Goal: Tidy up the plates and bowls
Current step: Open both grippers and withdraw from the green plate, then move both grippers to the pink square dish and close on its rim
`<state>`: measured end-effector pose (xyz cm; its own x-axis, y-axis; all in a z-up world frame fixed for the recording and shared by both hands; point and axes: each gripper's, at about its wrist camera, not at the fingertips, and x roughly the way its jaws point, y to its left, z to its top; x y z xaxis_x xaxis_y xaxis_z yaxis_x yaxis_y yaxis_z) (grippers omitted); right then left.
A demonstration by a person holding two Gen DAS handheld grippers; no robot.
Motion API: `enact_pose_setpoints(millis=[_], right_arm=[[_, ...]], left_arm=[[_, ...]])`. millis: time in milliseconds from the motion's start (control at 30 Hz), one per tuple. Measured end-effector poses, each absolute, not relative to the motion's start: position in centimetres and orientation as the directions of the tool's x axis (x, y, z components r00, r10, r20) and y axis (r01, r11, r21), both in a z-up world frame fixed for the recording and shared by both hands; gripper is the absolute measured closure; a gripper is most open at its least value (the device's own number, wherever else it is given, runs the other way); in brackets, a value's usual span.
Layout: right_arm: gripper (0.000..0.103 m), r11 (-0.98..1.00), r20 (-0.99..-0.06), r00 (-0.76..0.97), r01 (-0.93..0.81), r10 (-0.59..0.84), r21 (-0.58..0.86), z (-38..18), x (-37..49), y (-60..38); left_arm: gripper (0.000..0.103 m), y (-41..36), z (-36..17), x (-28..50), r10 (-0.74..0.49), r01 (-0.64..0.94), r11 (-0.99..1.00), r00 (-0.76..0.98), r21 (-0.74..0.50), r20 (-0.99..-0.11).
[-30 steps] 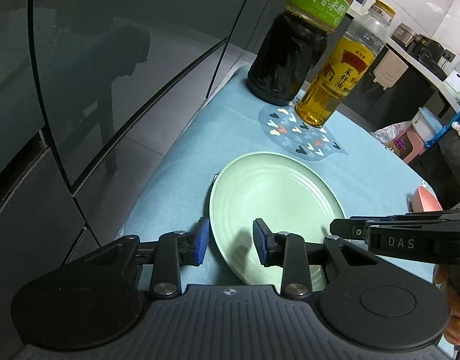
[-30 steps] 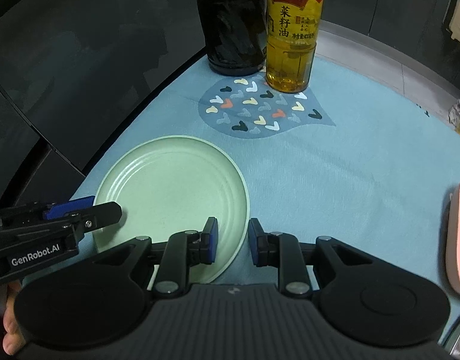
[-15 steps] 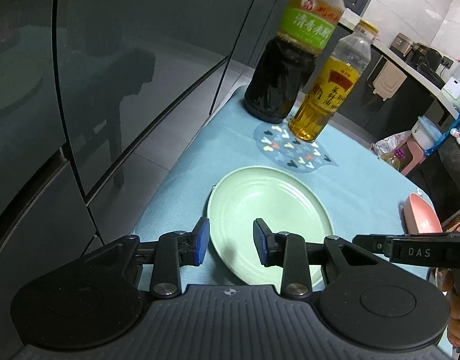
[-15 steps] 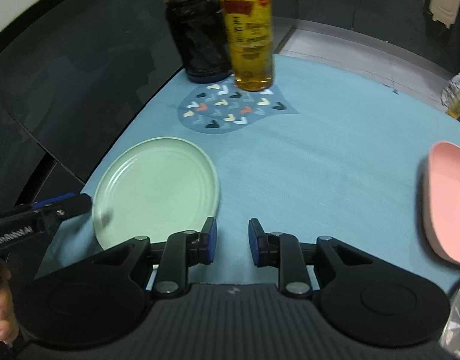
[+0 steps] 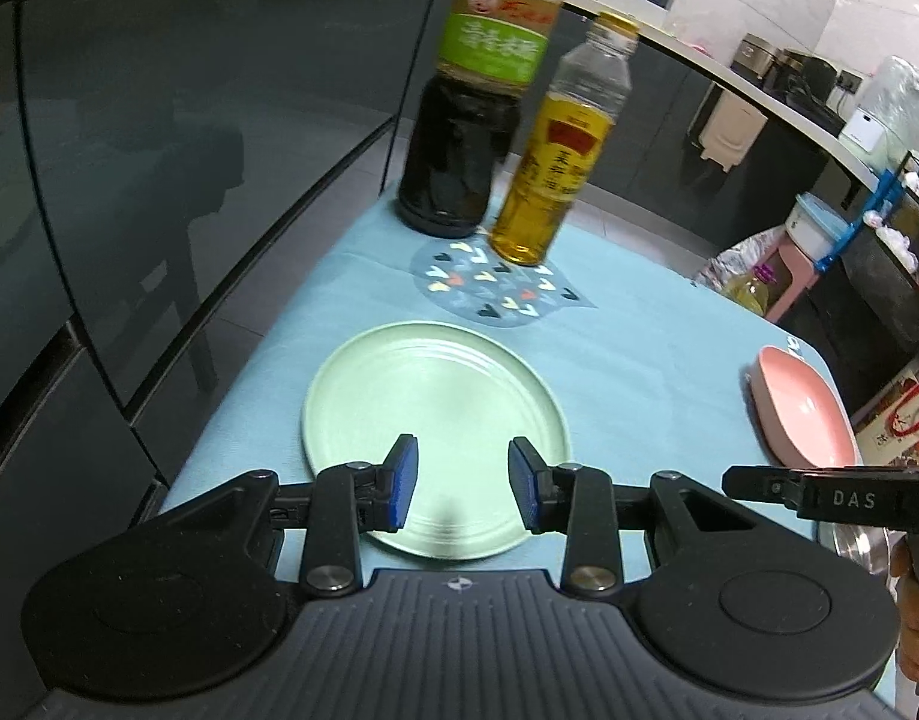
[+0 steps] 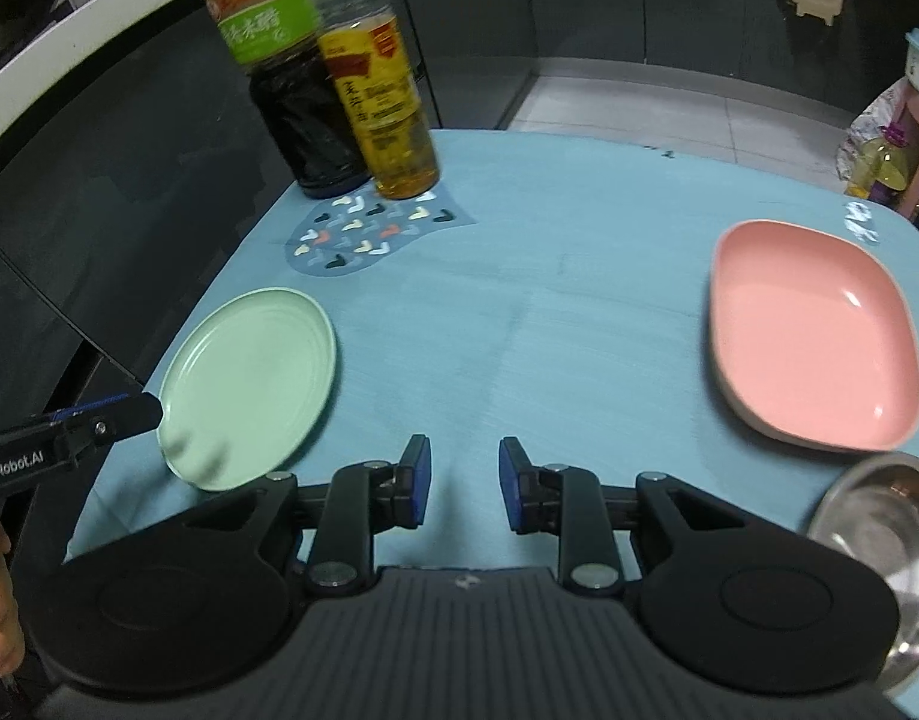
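Table [image 6: 579,276] with blue cloth, bearing: round green plate [image 5: 435,438] near left edge; pink oblong dish [image 6: 813,348] at right; steel bowl [image 6: 879,540] just in front of it. Left gripper [image 5: 462,489] above green plate, jaws parted, just opening, nothing held. Right gripper [image 6: 464,483] over bare cloth, jaws apart, just opening, empty. Dark sauce bottle [image 6: 297,96] and oil bottle [image 6: 381,102] at far end.

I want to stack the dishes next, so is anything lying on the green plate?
Nothing lies on the green plate; its face is bare in both views. The left gripper, open and empty, hovers above its near edge, hiding only a sliver.
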<state>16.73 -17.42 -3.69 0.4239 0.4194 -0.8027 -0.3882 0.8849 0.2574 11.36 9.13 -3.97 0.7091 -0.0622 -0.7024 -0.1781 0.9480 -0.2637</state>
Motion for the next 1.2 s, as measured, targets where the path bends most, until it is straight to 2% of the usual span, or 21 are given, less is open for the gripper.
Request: enact_pose_setpoints(millis=[833, 1200], right_arm=[[0.088, 0.917, -0.740, 0.541, -0.237, 0.400, 0.322, -3.3, 16.2, -28.5], [0.087, 0.930, -0.696, 0.624, -0.158, 0.355, 0.333, -2.3, 16.1, -32.8]], left_arm=[[0.072, -1.2, -1.9, 13.6, -0.116, -0.025, 0.983, 0.680, -0.182, -0.724], [0.072, -7.8, -1.4, 16.3, -0.218, 0.079, 0.972, 0.664, -0.223, -0.715]])
